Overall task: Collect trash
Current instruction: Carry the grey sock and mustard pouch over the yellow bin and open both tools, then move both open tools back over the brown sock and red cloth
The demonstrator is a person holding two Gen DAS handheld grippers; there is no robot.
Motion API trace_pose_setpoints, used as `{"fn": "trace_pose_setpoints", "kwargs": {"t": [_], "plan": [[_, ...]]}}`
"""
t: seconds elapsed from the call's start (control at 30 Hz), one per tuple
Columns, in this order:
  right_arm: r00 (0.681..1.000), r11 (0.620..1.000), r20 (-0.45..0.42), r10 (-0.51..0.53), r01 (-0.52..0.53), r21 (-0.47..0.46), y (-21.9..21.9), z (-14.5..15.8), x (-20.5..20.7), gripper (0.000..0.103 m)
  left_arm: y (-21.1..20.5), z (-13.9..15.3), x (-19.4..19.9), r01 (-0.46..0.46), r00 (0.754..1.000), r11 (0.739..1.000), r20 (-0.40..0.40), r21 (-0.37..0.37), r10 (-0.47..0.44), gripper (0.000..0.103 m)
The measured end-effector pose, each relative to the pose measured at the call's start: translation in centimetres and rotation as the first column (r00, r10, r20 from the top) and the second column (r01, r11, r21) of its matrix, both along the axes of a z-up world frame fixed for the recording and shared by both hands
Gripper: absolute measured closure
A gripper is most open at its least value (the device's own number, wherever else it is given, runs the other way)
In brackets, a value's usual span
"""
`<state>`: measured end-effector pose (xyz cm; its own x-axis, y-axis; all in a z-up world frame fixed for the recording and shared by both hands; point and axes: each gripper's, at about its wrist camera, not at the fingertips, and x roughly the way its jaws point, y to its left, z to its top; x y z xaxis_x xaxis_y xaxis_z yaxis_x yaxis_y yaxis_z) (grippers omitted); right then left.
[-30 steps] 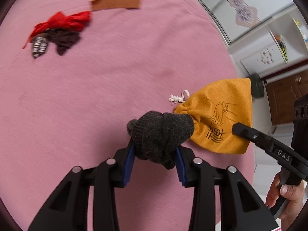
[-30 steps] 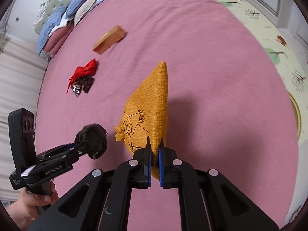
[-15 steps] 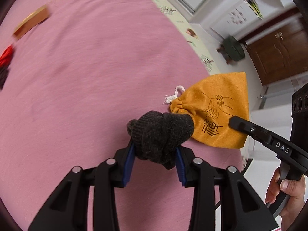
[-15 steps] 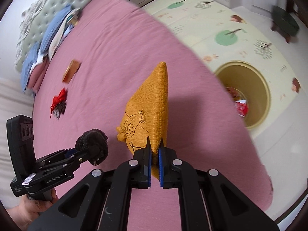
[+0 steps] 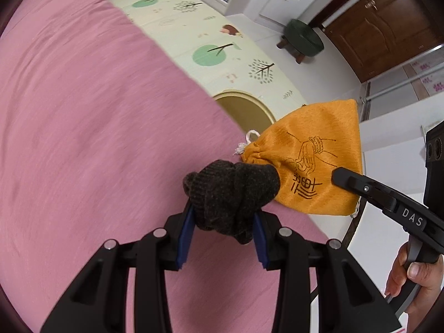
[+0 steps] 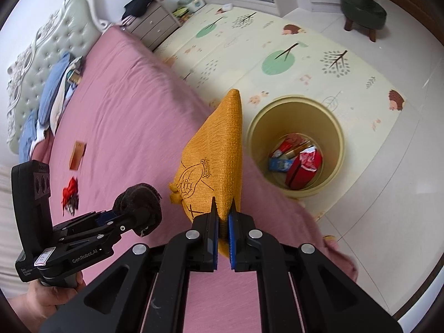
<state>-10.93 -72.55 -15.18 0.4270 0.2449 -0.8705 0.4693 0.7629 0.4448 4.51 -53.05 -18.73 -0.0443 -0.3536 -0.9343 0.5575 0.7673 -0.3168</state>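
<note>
My left gripper [image 5: 223, 223] is shut on a dark knitted bundle [image 5: 230, 191], held above the pink bed [image 5: 83, 138]. My right gripper [image 6: 222, 219] is shut on the corner of an orange drawstring pouch [image 6: 216, 149] with a line drawing on it; the same pouch [image 5: 313, 166] hangs just right of the bundle in the left wrist view. A yellow bin [image 6: 295, 145] with red and blue wrappers inside stands on the floor beside the bed, just beyond the pouch. Its rim [image 5: 244, 105] peeks out past the bed edge.
A red and dark scrap pile [image 6: 69, 194] and a small brown box [image 6: 77, 155] lie on the bed far left. Pillows and clothes [image 6: 52, 97] sit by the headboard. A patterned play mat [image 6: 277, 50], a green stool [image 6: 362, 11] and a drawer unit [image 6: 152, 22] are around the floor.
Both grippers have swung sideways across the bed toward its edge, each keeping its load. The bin and floor have come into view; the red scraps and box have slid away to the left.
</note>
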Motion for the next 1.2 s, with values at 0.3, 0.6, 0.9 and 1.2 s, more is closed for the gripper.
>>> {"fn": "trace_pose_setpoints", "kwargs": {"t": [0.3,0.6,0.9,1.2], "plan": [[0.998,0.998,0.006,-0.064,0.064,-0.027,-5.7,0.2,0.8,0.097,-6.0,-0.3,1.2,0.068,0.998,0.998,0.001,-0.002,-0.068,0.065],[0.995,0.994,0.009,-0.097,0.097,-0.053,-9.4,0.1,2.0,0.097,-12.1,-0.3,2.7,0.159,0.987,0.986,-0.004,-0.046,-0.159,0.061],[0.979,0.98,0.045,-0.199,0.2,-0.016,-12.3,0.7,1.6,0.077,-14.1,0.0,3.5,0.204,0.979,0.979,-0.015,-0.031,-0.204,0.025],[0.986,0.986,0.029,-0.166,0.166,-0.009,-10.6,0.7,2.2,0.077,-10.9,-0.3,3.3,0.146,0.989,0.989,-0.03,-0.021,-0.147,0.025]]}}
